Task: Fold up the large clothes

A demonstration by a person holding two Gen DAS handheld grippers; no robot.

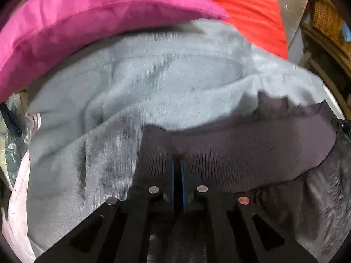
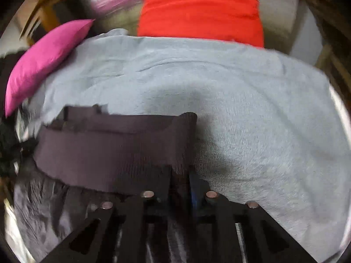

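We've got both tongs pinched down tight on the dark ribbed hem (image 1: pixel 219 153) of the gray sweatshirt (image 1: pixel 153 83): the left gripper (image 1: pixel 178 164) has its blue pads squeezed together with the rib band bunched right at the tips, and the right gripper (image 2: pixel 179 175) is clamped on the other end of that same band, jaws narrow with knit between them. The sweatshirt itself is spread across the seat in front of us, its far edge running up against the pink cushion (image 1: pixel 76 22) on the left and the red cushion (image 2: pixel 197 6) at the back. If we're carrying the hem over to the far edge, our guess is the trick is keeping both ends level and the band lightly taut so the fold line comes out straight, and lifting high enough that the body doesn't drag and wrinkle. Hard to make out: everything's motion-blurred, the sleeves aren't visible anywhere, and we can't tell how many layers are in each pinch. There's shiny dark fabric (image 2: pixel 43 208) under the near edge, no idea what it is.
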